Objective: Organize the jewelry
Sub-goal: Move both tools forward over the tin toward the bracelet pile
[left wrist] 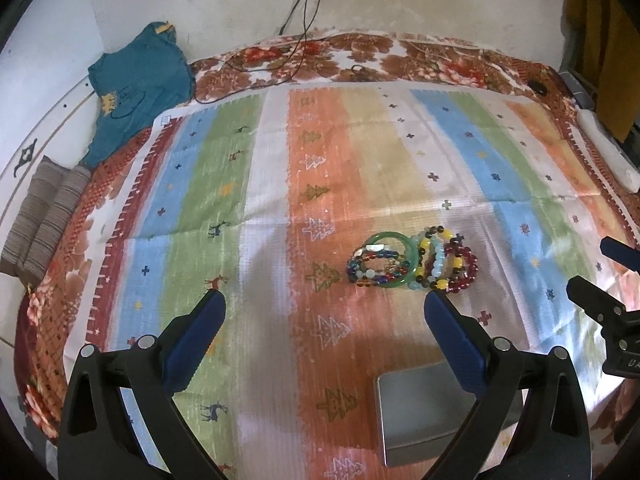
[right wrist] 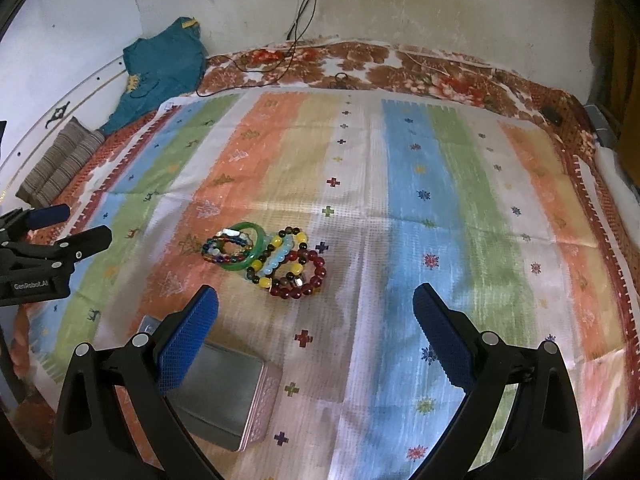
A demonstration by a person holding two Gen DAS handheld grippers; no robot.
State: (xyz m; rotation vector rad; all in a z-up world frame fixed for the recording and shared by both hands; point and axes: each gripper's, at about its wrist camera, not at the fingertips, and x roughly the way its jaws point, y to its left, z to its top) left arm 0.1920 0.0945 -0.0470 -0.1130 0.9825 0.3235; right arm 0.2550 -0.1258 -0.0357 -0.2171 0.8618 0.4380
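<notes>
since nothing is held and the bracelet pile point(left wrist: 412, 262) sits untouched, this reads as the very start: approach, before the first pick. landmark is the metal tin point(left wrist: 424, 416), lid on, on the striped cloth point(left wrist: 280, 200) over a bed.

- the pile is beyond the tin, well apart from it, on the orange/white stripes. a green bangle point(right wrist: 248, 246), a multicolour bead bracelet point(right wrist: 224, 250) lying inside and over the bangle, a yellow-and-dark bead strand point(right wrist: 280, 258), a pale blue strand point(right wrist: 276, 262) and a dark red bead bracelet point(right wrist: 308, 280), all overlapping and touching.
- left gripper point(left wrist: 326, 306): jaws spread wide, empty, hovering above the tin's near-left side, its right finger crossing over the tin in the left wrist view.
- right gripper point(right wrist: 316, 302): jaws spread wide, empty, to the right of the tin, its left finger overlapping the tin's corner in the right wrist view.

my read on the next move: either the tin gets opened first (one gripper steadying, the other lifting the lid), or one bracelet gets separated from the pile. the red one at the edge nearest the tin looks easiest; the bangle is pinned under beads, so it would drag neighbours.

can't tell whether the tin is the intended container.
</notes>
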